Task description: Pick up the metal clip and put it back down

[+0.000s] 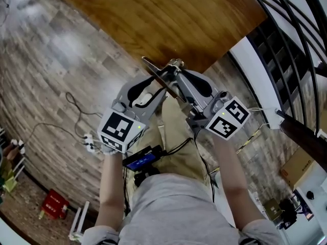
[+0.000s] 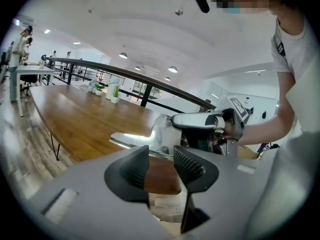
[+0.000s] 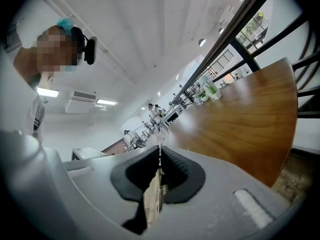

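The metal clip [image 1: 159, 76], a long thin silvery piece, is held in the air just off the near end of the wooden table [image 1: 153, 14]. My right gripper [image 1: 176, 71] is shut on it; in the right gripper view its thin edge [image 3: 160, 151] stands pinched between the pads. In the left gripper view the clip [image 2: 142, 140] shows as a shiny flat bar sticking out of the right gripper [image 2: 200, 121], just beyond my own jaws. My left gripper [image 1: 156, 86] [image 2: 161, 166] is open, with nothing between its pads, close beside the clip.
A black railing [image 1: 286, 29] runs along the right behind a white ledge. Cables [image 1: 76, 111] trail over the wood-pattern floor at the left, near a red box [image 1: 53, 204]. A cardboard box [image 1: 299, 167] sits at the right. Potted plants [image 2: 115, 93] stand far down the table.
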`<action>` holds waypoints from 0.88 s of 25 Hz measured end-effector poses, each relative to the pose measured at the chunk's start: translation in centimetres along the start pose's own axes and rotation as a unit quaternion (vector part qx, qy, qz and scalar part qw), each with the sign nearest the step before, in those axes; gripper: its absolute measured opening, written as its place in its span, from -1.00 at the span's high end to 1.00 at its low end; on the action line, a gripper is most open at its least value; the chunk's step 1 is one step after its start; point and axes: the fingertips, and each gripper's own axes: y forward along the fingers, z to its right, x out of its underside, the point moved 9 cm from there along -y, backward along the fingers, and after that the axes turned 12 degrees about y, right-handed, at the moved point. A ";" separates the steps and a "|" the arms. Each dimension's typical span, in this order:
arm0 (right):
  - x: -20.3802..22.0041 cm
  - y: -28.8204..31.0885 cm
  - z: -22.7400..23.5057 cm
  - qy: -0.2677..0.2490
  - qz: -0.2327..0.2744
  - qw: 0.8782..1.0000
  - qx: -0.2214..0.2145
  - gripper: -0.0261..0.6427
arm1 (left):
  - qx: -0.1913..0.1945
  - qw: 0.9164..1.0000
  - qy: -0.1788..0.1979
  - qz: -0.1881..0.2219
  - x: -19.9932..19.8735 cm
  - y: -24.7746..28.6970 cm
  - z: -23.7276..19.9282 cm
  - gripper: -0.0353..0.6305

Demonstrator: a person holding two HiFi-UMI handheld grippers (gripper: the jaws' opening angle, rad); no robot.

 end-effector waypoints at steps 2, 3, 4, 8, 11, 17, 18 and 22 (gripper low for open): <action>0.3 0.3 0.7 0.006 -0.004 1.000 0.004 0.88 | -0.005 1.000 -0.004 0.000 0.3 0.0 -0.1 0.42; 0.5 0.4 1.1 0.009 -0.006 1.000 0.007 0.88 | -0.007 1.000 -0.006 -0.001 0.4 -0.1 -0.1 0.42; 0.7 0.5 1.5 0.012 -0.007 1.000 0.008 0.88 | -0.010 1.000 -0.008 -0.001 0.5 -0.1 -0.1 0.42; 1.2 1.2 2.6 0.020 -0.011 1.000 0.015 0.88 | -0.018 1.000 -0.011 -0.002 0.9 -0.5 -0.2 0.47; 1.5 1.7 3.5 0.021 -0.018 0.999 0.018 0.88 | -0.024 1.000 -0.012 -0.004 0.9 -0.6 -0.1 0.51; 2.0 2.6 5.3 0.027 -0.028 0.999 0.024 0.88 | -0.035 0.999 -0.020 -0.004 1.1 -0.8 -0.2 0.54; 2.1 2.7 5.4 0.029 -0.030 0.999 0.026 0.88 | -0.036 0.999 -0.021 -0.005 1.1 -0.9 -0.2 0.54; 2.3 3.3 6.0 0.028 -0.041 0.998 0.031 0.88 | -0.042 0.999 -0.025 -0.005 1.2 -1.2 -0.5 0.55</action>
